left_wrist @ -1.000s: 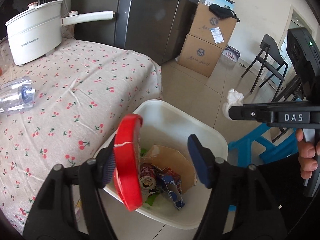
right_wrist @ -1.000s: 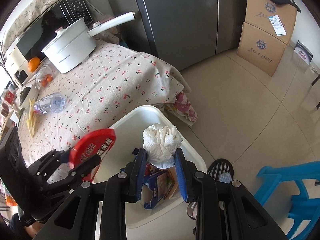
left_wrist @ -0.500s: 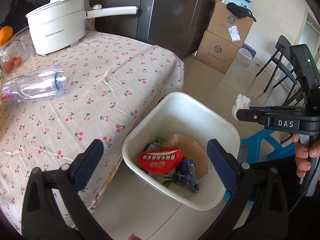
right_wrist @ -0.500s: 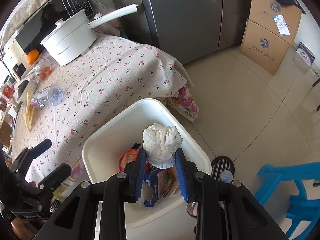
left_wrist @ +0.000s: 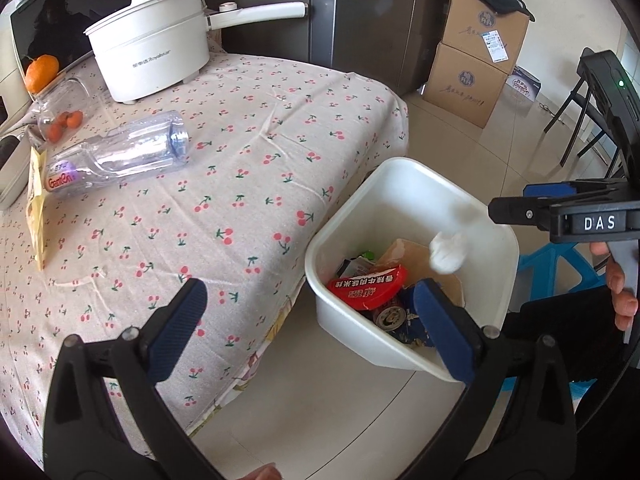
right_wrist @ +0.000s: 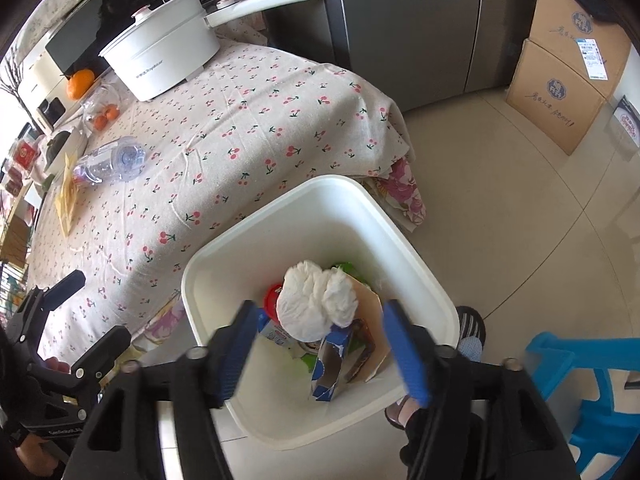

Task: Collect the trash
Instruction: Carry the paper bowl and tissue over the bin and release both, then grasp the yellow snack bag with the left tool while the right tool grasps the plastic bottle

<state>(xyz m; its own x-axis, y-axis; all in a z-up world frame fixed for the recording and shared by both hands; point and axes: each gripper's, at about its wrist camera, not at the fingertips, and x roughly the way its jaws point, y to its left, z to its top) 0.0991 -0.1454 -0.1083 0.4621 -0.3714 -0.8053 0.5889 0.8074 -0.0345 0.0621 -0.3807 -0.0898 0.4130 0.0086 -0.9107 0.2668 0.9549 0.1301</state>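
Note:
The white trash bin [left_wrist: 400,184] stands on the floor against the table corner. Inside lie a red lid [left_wrist: 368,284], a drink can [left_wrist: 390,314] and a blue carton [right_wrist: 332,364]. My right gripper [right_wrist: 320,352] hangs over the bin with its jaws opening. A crumpled white tissue [right_wrist: 316,304] is loose between them, clear of both pads, and shows blurred in mid-air [left_wrist: 448,252] from the left wrist. My left gripper [left_wrist: 308,328] is wide open and holds nothing, over the table edge beside the bin. A clear plastic bottle [left_wrist: 120,156] and a yellow wrapper [left_wrist: 36,208] lie on the cherry-print tablecloth.
A white electric pot [left_wrist: 152,56], an orange [left_wrist: 42,72] and a jar of small fruit [left_wrist: 64,116] sit at the table's back. Cardboard boxes [left_wrist: 472,60] stand by the fridge. A blue plastic stool [right_wrist: 580,380] is right of the bin, with a foot in a sandal [right_wrist: 468,332] beside it.
The left gripper let the red lid fall into the bin, opened fully and swung toward the table. The right jaws spread apart and the tissue came free of them.

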